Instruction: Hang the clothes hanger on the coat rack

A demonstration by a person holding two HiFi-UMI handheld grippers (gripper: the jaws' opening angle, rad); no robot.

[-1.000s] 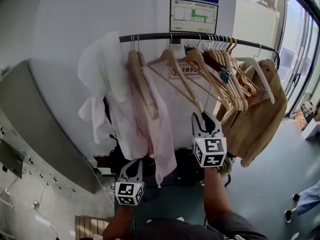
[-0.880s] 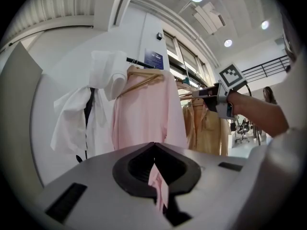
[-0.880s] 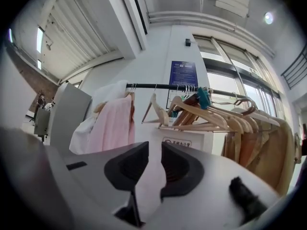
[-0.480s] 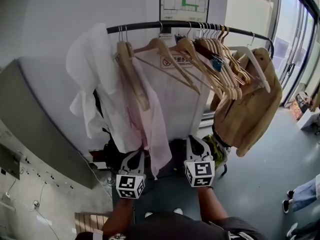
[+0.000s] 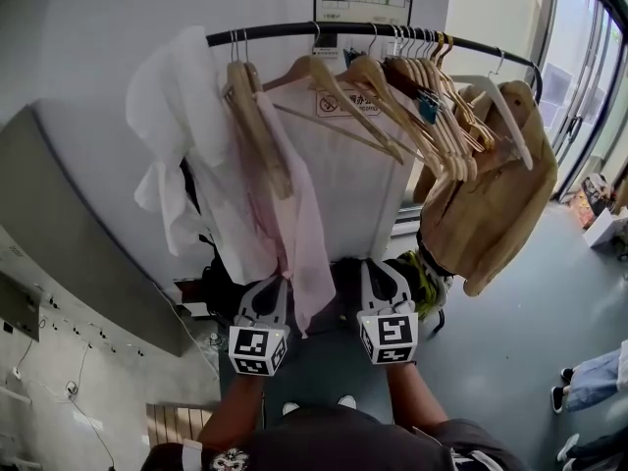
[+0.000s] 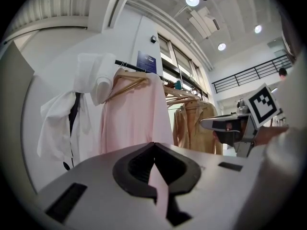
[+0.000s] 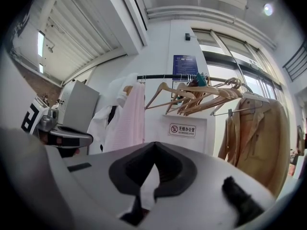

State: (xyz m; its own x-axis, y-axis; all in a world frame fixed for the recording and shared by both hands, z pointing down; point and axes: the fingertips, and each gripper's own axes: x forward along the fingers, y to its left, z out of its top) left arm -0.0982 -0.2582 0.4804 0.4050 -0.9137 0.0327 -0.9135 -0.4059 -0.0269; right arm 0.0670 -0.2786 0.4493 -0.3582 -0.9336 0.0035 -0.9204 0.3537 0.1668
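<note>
Clothes hanger (image 5: pixel 329 70): bare wood, hook over the black rail of the coat rack (image 5: pixel 285 31). It hangs free between a pink garment (image 5: pixel 294 224) and a bunch of wooden hangers (image 5: pixel 442 116). Taken to be the task's item; it already sits on the rail, so the hanging step looks done.
Orientation: long axis slants down to the right in the head view, roughly crosswise to the rail.
Left tongs (image 5: pixel 267 297): low, below the hem of the pink garment. Tips together, nothing between them; only pink cloth shows beyond the gap.
Right tongs (image 5: pixel 378 268): low, beside the left pair. Tips together, nothing gripped.
Key relation: hanger lies high above and ahead of both tongs, well apart from them; the right pair is nearer, almost beneath its lower arm.
Also on rail: white garment (image 5: pixel 182 135) at the left end, tan jacket (image 5: pixel 491 194) at the right.
</note>
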